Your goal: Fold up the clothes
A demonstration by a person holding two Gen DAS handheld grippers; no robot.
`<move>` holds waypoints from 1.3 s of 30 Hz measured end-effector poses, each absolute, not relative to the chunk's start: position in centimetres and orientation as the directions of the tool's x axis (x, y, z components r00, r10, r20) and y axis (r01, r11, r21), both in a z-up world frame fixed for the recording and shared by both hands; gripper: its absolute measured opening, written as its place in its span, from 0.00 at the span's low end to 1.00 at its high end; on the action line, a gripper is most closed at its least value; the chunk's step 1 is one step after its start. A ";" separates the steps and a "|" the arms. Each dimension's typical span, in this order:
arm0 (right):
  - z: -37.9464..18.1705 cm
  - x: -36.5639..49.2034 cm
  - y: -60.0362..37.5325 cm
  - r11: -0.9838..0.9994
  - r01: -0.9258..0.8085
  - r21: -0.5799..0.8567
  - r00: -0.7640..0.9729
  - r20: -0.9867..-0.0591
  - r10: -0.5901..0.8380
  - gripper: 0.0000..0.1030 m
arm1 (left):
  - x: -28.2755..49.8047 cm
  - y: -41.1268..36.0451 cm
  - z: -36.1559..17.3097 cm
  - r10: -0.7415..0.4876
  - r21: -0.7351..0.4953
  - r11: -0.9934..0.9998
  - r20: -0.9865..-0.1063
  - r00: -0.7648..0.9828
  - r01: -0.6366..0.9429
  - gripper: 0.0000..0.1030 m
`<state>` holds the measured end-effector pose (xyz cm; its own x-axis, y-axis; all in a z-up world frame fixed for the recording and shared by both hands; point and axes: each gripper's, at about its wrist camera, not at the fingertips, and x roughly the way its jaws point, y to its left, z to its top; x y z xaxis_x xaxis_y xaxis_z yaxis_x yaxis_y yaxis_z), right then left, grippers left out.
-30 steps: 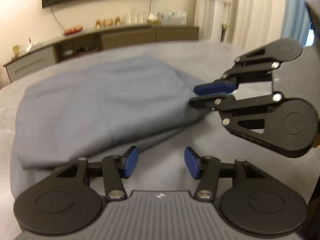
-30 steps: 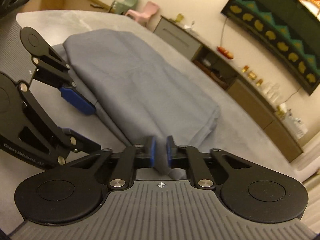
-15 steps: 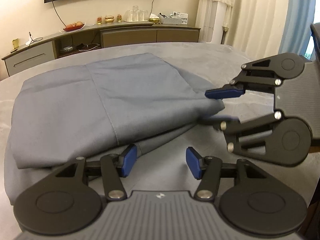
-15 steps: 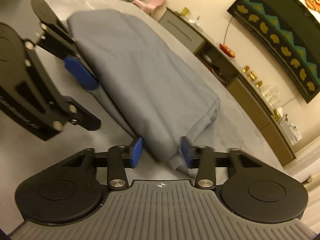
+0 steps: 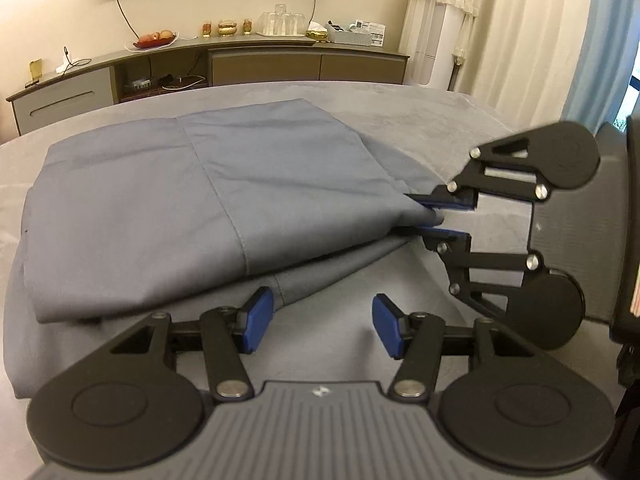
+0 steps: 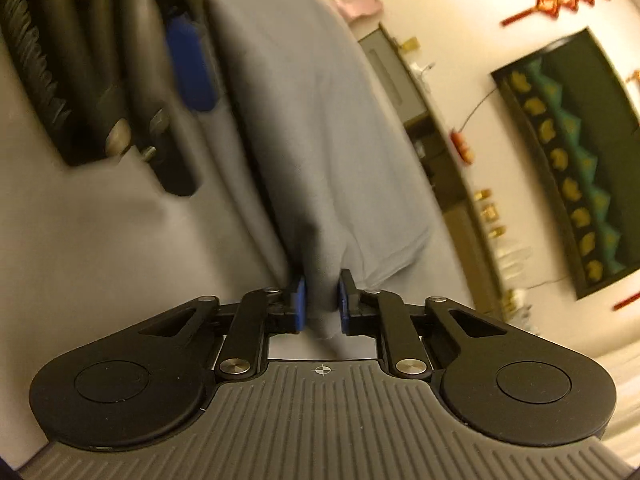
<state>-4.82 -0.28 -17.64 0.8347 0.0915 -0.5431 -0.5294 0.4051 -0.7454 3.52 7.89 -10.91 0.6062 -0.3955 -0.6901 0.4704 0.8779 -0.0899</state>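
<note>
Right now the grey tabletop carries the folded blue garment, lying flat. My right hand-held gripper has just been closing and pinches its corner; my left hand-held gripper gapes empty by the near hem. One thin pinch could slip, undoing the fold.
</note>
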 end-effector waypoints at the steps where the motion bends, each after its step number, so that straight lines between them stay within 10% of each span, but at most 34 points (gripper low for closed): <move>1: -17.4 -4.9 -0.4 0.442 -0.528 -0.725 0.831 -0.548 0.095 0.09 | 3.5 7.9 -10.9 -0.397 -0.093 0.878 -0.690 0.605 0.469 0.54; 3: -16.7 -4.7 -0.8 0.513 -0.529 -0.676 0.819 -0.565 0.101 0.12 | 3.4 8.2 -10.6 -0.410 -0.126 0.879 -0.692 0.594 0.460 0.55; 7: -14.3 -5.0 -2.7 0.684 -0.526 -0.505 0.769 -0.626 0.130 0.49 | 3.5 9.4 -9.7 -0.484 -0.266 0.860 -0.695 0.532 0.434 0.57; 9: -12.5 -5.9 -4.5 0.795 -0.502 -0.339 0.745 -0.636 0.200 0.58 | 3.0 10.0 -9.0 -0.499 -0.300 0.856 -0.690 0.524 0.421 0.76; 12: -10.8 -6.8 -7.4 0.909 -0.415 -0.039 0.707 -0.642 0.295 0.84 | 2.1 10.3 -8.1 -0.403 -0.218 0.907 -0.702 0.588 0.361 0.99; 16: -10.9 -6.7 -8.5 0.953 -0.275 0.127 0.674 -0.682 0.286 0.93 | 1.6 9.4 -7.6 -0.265 -0.079 0.949 -0.723 0.638 0.306 1.00; 39: -12.2 -5.6 -6.3 0.984 -0.176 -0.042 0.649 -0.756 0.084 0.95 | 0.0 8.7 -8.6 -0.216 -0.055 0.967 -0.699 0.681 0.250 1.00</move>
<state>-5.64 -6.35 -12.20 0.6495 0.0839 -0.7558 -0.1758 0.9835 -0.0419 0.01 8.66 -8.62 0.6814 -0.2161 -0.6993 0.2504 0.9666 -0.0547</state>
